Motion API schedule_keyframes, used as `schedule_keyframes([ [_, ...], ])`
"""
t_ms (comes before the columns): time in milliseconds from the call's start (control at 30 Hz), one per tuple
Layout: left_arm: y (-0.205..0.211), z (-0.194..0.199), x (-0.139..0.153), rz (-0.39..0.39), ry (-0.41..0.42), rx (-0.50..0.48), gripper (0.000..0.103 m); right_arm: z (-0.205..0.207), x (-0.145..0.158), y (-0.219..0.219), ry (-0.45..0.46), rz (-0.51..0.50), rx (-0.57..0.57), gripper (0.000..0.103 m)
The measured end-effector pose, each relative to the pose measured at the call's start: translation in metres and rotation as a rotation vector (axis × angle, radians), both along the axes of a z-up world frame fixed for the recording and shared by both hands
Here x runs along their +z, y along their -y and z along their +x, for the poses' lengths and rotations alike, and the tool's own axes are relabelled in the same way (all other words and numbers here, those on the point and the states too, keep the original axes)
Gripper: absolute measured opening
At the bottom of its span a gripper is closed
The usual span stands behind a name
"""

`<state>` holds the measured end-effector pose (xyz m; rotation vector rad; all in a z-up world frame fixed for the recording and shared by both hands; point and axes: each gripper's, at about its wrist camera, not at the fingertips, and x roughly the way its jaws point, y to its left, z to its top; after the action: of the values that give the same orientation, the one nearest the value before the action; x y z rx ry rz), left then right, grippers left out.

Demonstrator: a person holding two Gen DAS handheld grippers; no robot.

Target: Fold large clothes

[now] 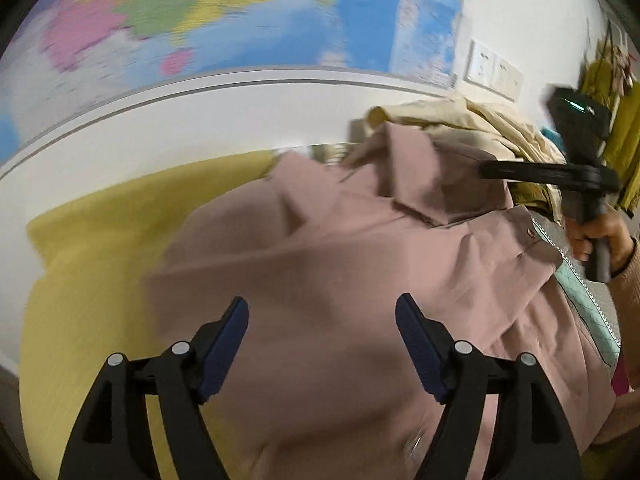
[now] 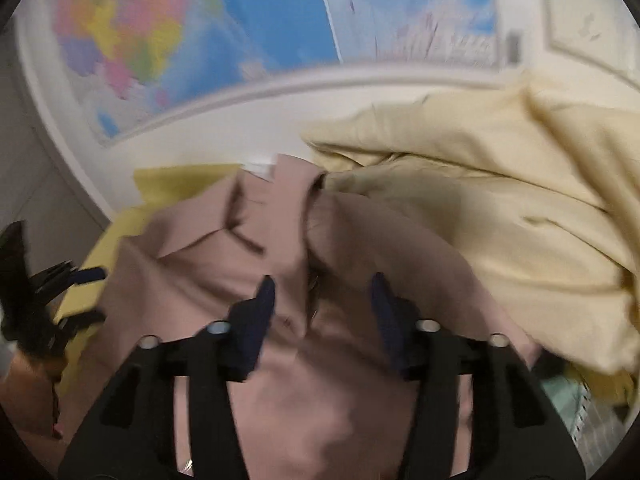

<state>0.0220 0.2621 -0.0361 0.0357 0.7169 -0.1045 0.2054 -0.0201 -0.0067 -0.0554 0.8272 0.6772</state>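
We are holding our left gripper above a dusty-pink garment, with its blue-padded fingers spread wide apart and nothing between them. The pink garment is lying rumpled across a yellow cloth that is covering the surface beneath it; its collar is pointing toward the wall, and a small button is showing near the right edge. Behind the collar, a pale cream garment is sitting in a heap, touching the pink one. Our right gripper is hanging over the same pink garment, close to the fold near its collar; its fingers are also standing apart, gripping nothing that we can make out, though blur is softening the cloth here. In the left wrist view we are seeing the right hand wrapped around the dark handle of its gripper on the far right, next to a teal quilted lining at the garment's edge. A coloured wall map is filling the wall behind, with white wall sockets beside it.
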Motion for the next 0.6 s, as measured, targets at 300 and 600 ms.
schedule_keyframes([
  [300,-0.032,-0.088,-0.029,-0.025,-0.089,0.067,0.073,-0.119,0.0,0.085,-0.139,0.112,-0.003,0.077],
  [600,-0.025,-0.151,-0.051,-0.147,-0.149,0.006,0.08,-0.21,-0.044,0.136,-0.302,0.202,-0.069,0.08],
])
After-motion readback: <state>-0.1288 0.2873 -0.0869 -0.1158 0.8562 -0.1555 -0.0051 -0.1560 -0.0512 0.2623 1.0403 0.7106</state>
